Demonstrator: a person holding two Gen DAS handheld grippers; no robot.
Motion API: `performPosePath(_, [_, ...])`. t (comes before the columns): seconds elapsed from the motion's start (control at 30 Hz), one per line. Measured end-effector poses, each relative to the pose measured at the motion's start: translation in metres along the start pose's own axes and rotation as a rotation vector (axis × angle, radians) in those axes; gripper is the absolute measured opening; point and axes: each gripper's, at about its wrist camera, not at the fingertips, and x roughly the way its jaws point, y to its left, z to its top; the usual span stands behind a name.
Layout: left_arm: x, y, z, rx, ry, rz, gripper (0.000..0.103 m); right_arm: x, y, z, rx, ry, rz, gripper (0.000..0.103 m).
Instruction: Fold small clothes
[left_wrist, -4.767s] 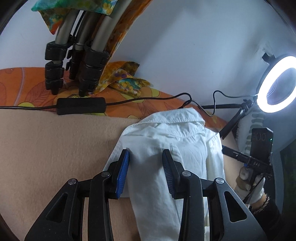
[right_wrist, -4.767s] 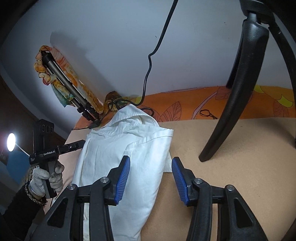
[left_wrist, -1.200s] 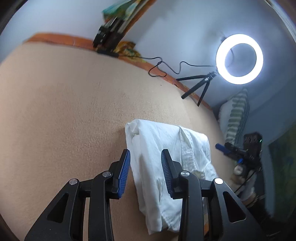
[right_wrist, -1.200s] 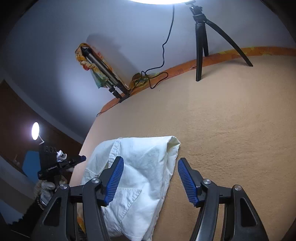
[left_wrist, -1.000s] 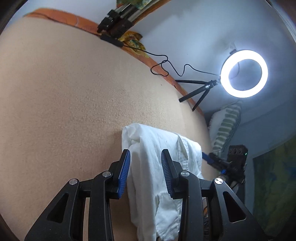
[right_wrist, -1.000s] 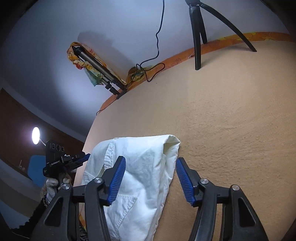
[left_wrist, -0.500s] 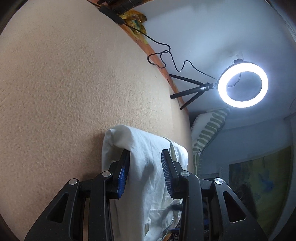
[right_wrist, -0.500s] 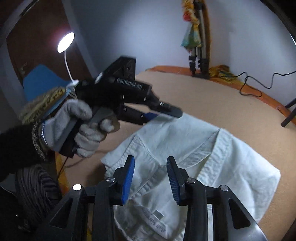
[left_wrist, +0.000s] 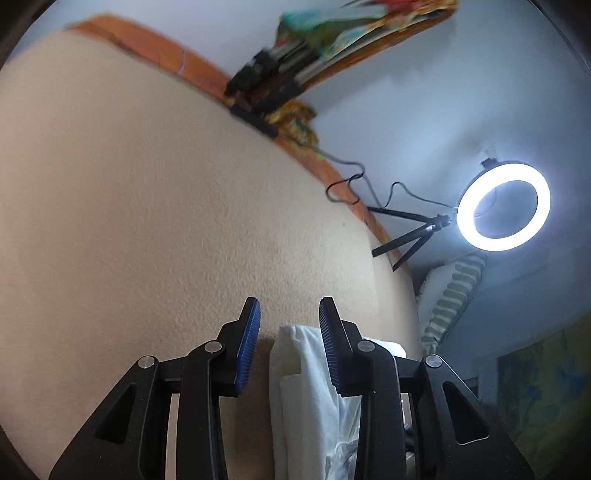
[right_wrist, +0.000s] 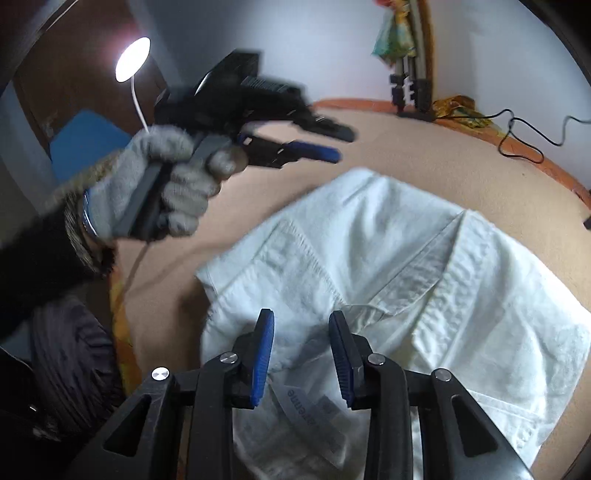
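The shirt (right_wrist: 388, 280), which 4.8 s ago lay lengthwise with its sleeves turned in, now lies folded into a compact packet on the beige bed (right_wrist: 424, 155), collar and label uppermost at the lower centre of the right wrist frame. The right gripper (right_wrist: 301, 354) has swung round from the packet's far edge to the collar end; its jaws have just been closing, and now stand part spread above the collar with no cloth pinched between them. The left gripper (right_wrist: 325, 142), at upper left of that frame, has lifted clear of the shirt; in its own view its jaws stand part spread with only a shirt edge (left_wrist: 295, 369) below them, nothing gripped. Judgement: the fold appears essentially complete, with tidying or setting aside remaining. No containers are in view.
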Motion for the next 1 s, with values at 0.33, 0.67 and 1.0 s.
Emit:
performPosePath(0.33, [0.045,-0.086,-0.047,0.385,0.088,0.079,0.03,-0.039,-0.1,0.008,0.231,-0.114,-0.207,0.033])
performPosePath(0.67, [0.049,-0.047,-0.054,0.379,0.107,0.183,0.02,-0.052,-0.173,-0.007,0.453,-0.095,-0.306,0.032])
performPosePath(1.0, [0.003,-0.042,-0.07,0.25,0.098,0.18,0.045,-0.09,-0.17,-0.031,0.52,-0.111,-0.245,0.048])
